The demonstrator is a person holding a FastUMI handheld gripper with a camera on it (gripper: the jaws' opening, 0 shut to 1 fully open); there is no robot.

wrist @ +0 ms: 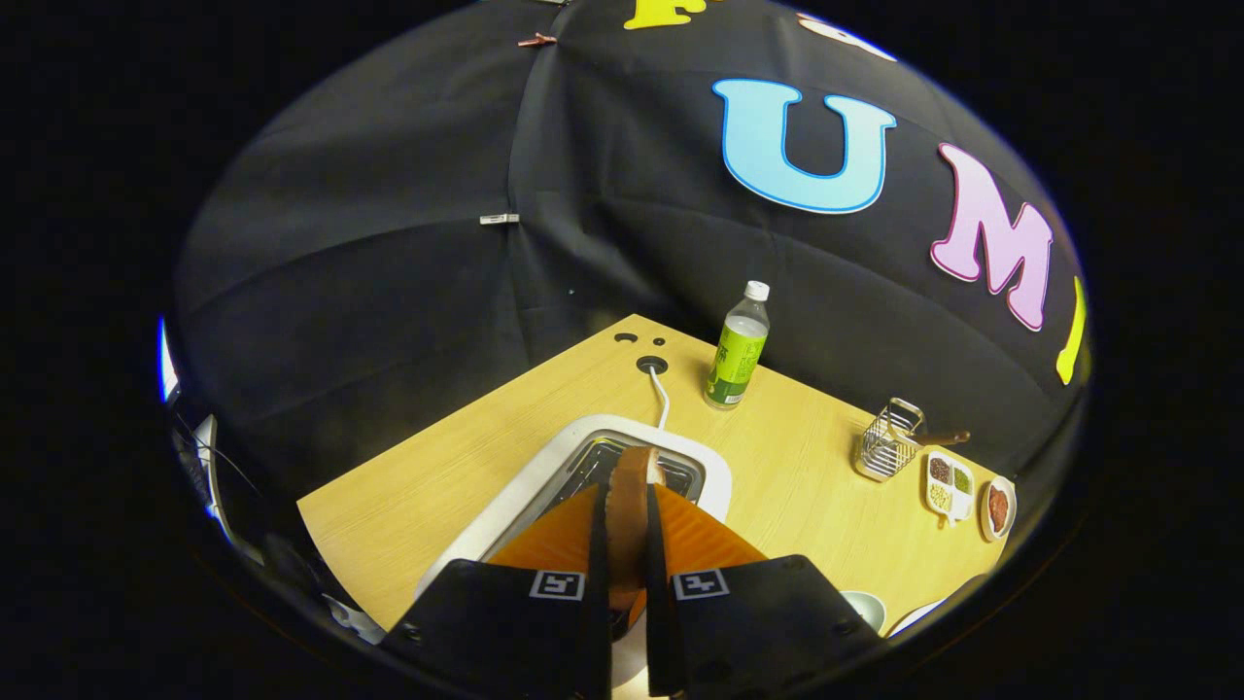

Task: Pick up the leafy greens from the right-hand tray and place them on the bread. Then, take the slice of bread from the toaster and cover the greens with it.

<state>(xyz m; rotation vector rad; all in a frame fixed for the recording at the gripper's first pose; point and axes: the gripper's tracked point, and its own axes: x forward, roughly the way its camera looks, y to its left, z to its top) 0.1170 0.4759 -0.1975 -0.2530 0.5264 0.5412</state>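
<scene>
My gripper (627, 520) is shut on a slice of bread (632, 486), which stands on edge between the two fingers with its brown crust facing me. The slice sits just above the slot of the white toaster (714, 476), directly under the fingers. The toaster's white cord (661, 394) runs back to a hole in the wooden table (457, 467).
A clear bottle with a green label (739, 348) stands behind the toaster. To the right are a small wire basket (887, 440), a white divided dish of condiments (950, 484) and a small dish with red sauce (998, 507). White dish rims (865, 608) show beside the right finger.
</scene>
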